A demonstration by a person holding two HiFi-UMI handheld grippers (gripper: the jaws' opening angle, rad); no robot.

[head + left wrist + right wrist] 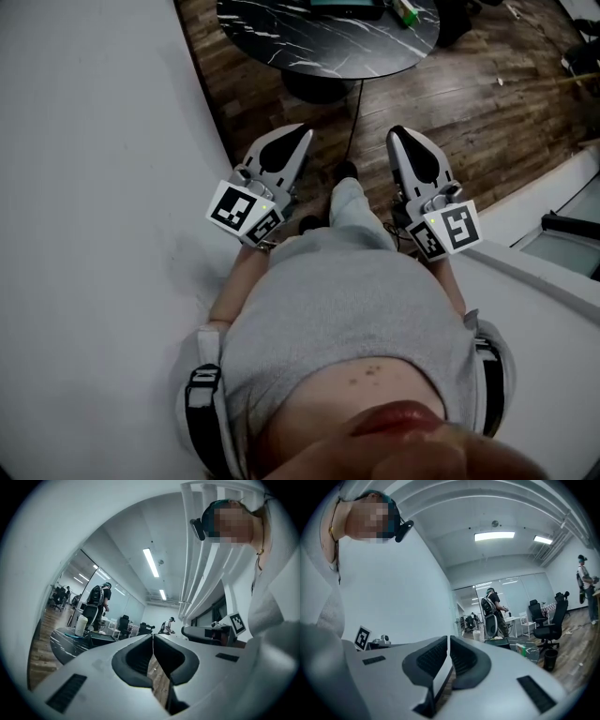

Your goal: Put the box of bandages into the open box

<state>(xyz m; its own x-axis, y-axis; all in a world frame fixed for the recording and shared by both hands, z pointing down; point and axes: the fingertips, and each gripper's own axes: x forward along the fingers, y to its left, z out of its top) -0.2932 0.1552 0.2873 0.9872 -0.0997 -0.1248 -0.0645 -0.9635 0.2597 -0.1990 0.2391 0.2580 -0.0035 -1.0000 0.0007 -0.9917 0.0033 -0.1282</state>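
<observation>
My left gripper (305, 131) is held close against the person's grey top, jaws shut with nothing between them; its own view shows the dark pads (136, 660) closed tip to tip. My right gripper (396, 133) is held the same way, shut and empty, pads (461, 660) meeting at the tips. Both point out over the wooden floor toward a round black marble table (328, 42). A small green-and-white box (405, 11) lies at the table's far edge, also seen as a small box (524, 649). I cannot make out an open box in any view.
A white wall (94, 187) runs along the left. On the table stand a white cup (81, 625) and a dark flat tray (347, 7). A person with a backpack (491, 613) stands beyond the table; office chairs (551, 620) sit at the right.
</observation>
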